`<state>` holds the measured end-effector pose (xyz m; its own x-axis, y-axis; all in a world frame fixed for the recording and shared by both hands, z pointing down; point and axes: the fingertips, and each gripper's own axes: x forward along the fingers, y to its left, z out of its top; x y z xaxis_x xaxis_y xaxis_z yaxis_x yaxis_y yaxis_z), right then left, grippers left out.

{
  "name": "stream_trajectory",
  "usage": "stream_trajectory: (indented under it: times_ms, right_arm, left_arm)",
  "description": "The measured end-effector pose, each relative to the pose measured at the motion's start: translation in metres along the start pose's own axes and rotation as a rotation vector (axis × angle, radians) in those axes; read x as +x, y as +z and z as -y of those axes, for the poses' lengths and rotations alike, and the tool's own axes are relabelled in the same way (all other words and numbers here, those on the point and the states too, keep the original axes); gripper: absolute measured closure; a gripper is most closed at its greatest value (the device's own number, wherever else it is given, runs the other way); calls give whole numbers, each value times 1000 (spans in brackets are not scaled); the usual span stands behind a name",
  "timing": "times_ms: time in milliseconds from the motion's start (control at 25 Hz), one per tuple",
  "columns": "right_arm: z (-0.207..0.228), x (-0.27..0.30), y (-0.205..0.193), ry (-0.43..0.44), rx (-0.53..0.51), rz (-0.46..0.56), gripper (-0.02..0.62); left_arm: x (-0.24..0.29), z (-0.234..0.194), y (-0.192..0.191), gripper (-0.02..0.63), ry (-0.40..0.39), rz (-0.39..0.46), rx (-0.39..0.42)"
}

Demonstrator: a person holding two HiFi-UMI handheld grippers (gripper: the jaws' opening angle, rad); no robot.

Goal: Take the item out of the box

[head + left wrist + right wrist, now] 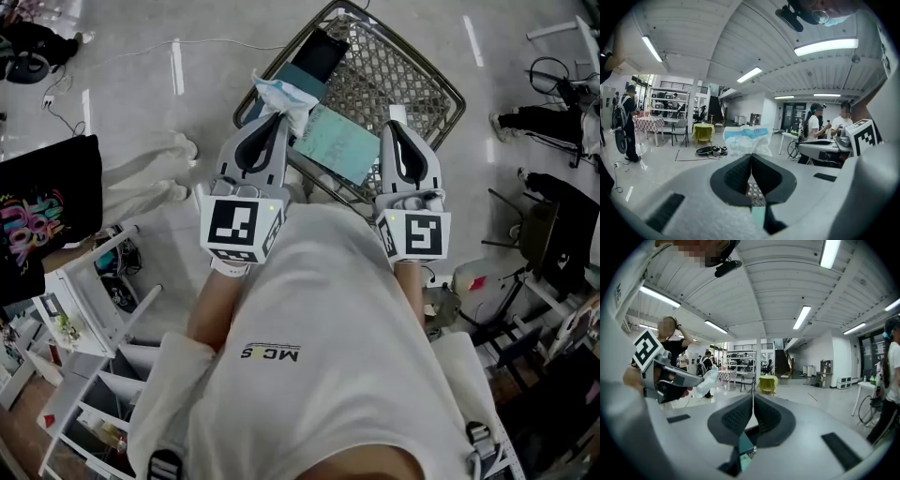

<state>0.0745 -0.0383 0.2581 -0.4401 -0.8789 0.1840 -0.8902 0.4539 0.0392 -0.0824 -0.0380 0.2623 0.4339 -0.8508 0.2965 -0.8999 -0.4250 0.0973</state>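
White packet [284, 94], just one, pinched in left claw [751, 157]; right claw [753, 397] closed, empty.

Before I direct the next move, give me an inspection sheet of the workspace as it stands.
Surface: grey floor; no table seen.
Job's things: wire basket on the floor, teal flat item and dark item inside; white-and-blue plastic pack held out of it.
Clutter: white racks.
Grippers: left claw shut on the plastic pack; right claw shut, empty.
Cables: white cable on the floor near the basket.
Surroundings: bystanders, tables, shelving.
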Motion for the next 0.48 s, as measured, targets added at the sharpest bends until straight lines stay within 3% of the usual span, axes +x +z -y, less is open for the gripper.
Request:
stream_trajectory:
  times_ms: [480]
  right_arm:
    - [-10,-1,1,12,-4,-3,577]
  left_arm:
    - [-12,-8,2,578,27,26,-15]
